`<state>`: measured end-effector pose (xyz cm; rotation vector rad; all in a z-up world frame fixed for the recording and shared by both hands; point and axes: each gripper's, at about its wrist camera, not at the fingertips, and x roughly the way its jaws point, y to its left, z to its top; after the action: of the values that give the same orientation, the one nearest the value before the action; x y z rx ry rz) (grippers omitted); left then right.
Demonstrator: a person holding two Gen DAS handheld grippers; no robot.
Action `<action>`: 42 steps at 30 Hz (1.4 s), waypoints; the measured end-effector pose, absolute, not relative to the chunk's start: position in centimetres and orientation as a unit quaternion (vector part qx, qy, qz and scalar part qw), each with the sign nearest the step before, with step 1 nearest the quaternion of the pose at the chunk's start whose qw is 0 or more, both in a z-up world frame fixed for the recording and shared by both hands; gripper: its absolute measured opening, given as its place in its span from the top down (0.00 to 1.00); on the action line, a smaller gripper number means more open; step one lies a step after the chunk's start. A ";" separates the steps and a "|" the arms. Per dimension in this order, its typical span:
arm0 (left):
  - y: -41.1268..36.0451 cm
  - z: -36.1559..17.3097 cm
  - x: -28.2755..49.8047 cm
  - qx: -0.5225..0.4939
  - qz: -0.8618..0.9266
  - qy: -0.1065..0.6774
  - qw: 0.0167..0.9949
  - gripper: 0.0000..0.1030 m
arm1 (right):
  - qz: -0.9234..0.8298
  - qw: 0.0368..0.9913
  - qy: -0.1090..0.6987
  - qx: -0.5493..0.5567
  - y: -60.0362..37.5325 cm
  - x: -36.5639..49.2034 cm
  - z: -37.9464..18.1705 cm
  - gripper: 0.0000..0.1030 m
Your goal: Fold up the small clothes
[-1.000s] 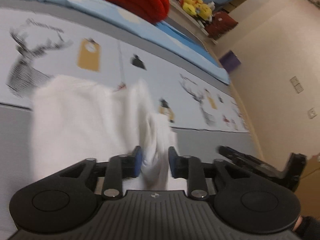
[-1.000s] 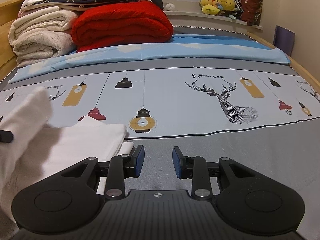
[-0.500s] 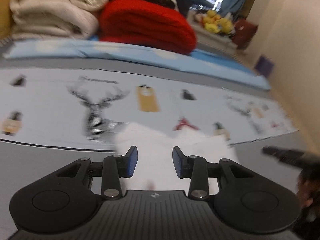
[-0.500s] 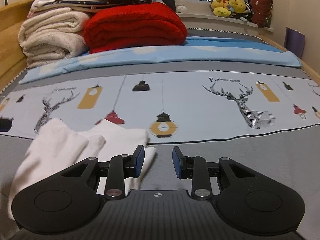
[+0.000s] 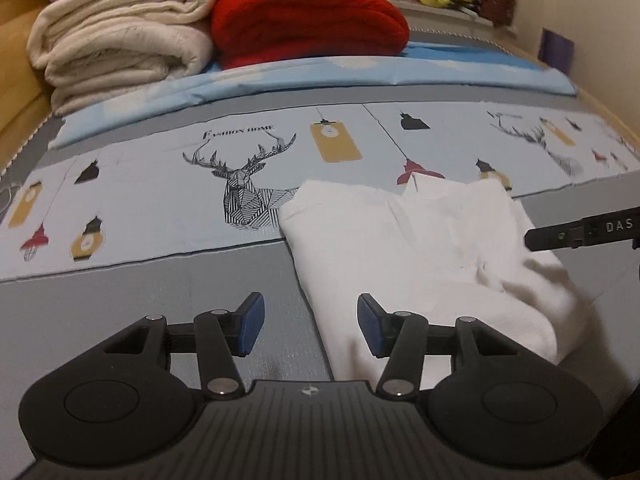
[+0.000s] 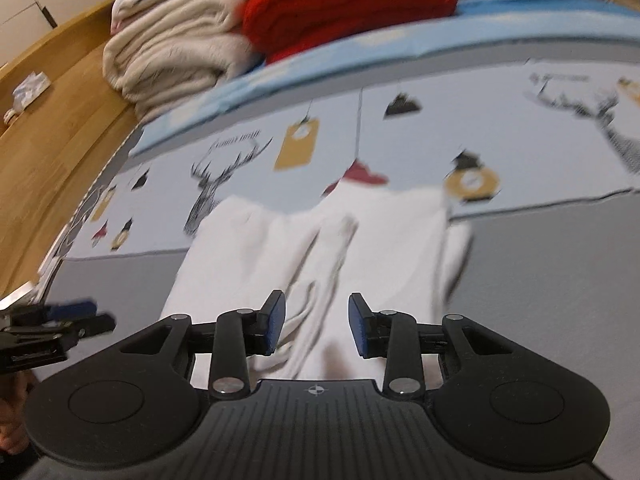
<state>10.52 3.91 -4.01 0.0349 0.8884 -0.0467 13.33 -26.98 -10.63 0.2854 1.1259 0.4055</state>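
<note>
We look low and close from both wrists toward the far bedding – sharing the white garment [image 5: 420, 248] [image 6: 320, 248].

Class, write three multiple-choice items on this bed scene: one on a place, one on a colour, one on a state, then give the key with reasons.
1. Where does the white folded garment lie?
A. on the printed bedsheet
B. on the blanket pile
C. on the floor

2. What colour is the folded knit blanket beside the cream blankets?
A. green
B. red
C. black

3. How is the left gripper?
A. shut on the garment
B. shut on nothing
C. open

Key: 1 A, the garment rests flat across the deer-and-lamp print. 2 B, it is bright red. 3 C, its blue pads stand apart with nothing between them; the right gripper is open too.
</note>
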 end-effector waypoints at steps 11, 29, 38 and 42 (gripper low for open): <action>5.7 -4.2 11.8 0.015 0.009 0.436 0.900 0.17 | 0.181 0.751 0.604 0.194 -24.4 14.3 -15.2 0.49; 7.9 -4.0 12.4 -0.015 0.049 0.431 0.901 0.12 | 0.240 0.791 0.540 0.158 -21.5 14.8 -13.5 0.91; 7.2 -3.9 12.7 -0.023 0.045 0.427 0.903 0.12 | 0.271 0.842 0.411 0.220 -28.1 14.2 -7.0 0.93; 6.5 -3.7 13.0 -0.028 0.027 0.422 0.906 0.13 | 0.219 0.858 0.429 0.179 -31.3 14.3 -6.9 0.93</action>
<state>12.99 6.50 -3.75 -0.0570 0.8717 0.0549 14.28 -31.33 -6.90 0.3750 0.9015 0.4596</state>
